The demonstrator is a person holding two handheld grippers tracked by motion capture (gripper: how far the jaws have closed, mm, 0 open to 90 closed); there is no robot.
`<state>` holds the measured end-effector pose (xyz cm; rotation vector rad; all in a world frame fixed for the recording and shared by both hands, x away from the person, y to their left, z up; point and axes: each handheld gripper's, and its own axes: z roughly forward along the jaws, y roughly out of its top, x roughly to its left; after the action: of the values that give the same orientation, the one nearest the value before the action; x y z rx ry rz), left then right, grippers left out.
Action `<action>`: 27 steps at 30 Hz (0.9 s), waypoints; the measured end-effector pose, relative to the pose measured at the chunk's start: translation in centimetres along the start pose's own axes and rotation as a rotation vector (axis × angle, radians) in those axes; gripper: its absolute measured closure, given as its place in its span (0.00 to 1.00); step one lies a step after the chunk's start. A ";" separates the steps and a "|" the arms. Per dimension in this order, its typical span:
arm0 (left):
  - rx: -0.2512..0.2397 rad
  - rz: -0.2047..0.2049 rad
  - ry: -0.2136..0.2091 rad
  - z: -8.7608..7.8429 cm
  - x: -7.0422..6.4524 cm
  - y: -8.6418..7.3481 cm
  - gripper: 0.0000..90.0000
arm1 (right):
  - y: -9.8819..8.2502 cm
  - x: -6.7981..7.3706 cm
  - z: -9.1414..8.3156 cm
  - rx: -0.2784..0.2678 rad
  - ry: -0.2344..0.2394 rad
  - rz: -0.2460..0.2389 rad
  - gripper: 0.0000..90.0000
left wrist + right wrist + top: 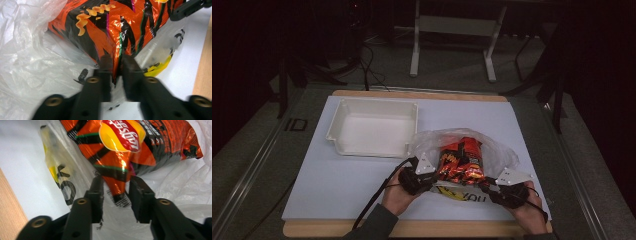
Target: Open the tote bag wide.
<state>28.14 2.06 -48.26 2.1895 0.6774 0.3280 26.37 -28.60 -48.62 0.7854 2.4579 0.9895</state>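
Chip bag [460, 161], orange and black, lower centre of the high view, tucked inside a clear plastic bag [495, 146] on the white tabletop [337, 175]. Long axis running from the bottom edge of the frame toward the top, near end pointing at the person, far end deep in the plastic.

Left gripper [435, 177] at the near left corner of the chip bag, right gripper [486, 184] at the near right corner, one on each side and about equally close. From either gripper, chip bag straight ahead and slightly inward.

In the left gripper view, left gripper [117, 60] with jaws narrowly apart astride a creased edge of the foil; too blurred to tell whether the pads press on it or merely flank it. In the right gripper view, right gripper [116, 182] parted, with a tapering corner of the foil hanging between the jaws and a sliver of gap on either side, so not clamped.

White tray [337, 120] in the upper left of the high view, beyond and left of the plastic bag, nearer the left gripper than the right.

Judging by this, pull toward the bottom of the frame, along the long axis, needed to slide the chip bag out of the plastic. Firm hold on both near corners wanted first, or else likely skewing inside the plastic.
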 end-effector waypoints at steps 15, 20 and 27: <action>-0.062 0.130 0.097 0.6 -0.2 0.4 0.57 | 1.4 -0.7 -1.2 -0.051 -0.024 -0.013 0.95; -0.134 0.170 0.100 0.4 0.2 1.5 0.55 | 2.0 -0.9 -1.6 -0.071 -0.026 -0.021 0.96; -0.204 0.240 0.121 0.6 -0.1 3.0 0.54 | 2.9 -1.4 -2.5 -0.106 -0.038 -0.031 0.98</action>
<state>29.43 0.00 -46.34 2.0678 0.4240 0.6301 27.15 -29.00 -44.70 0.7224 2.3569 1.0739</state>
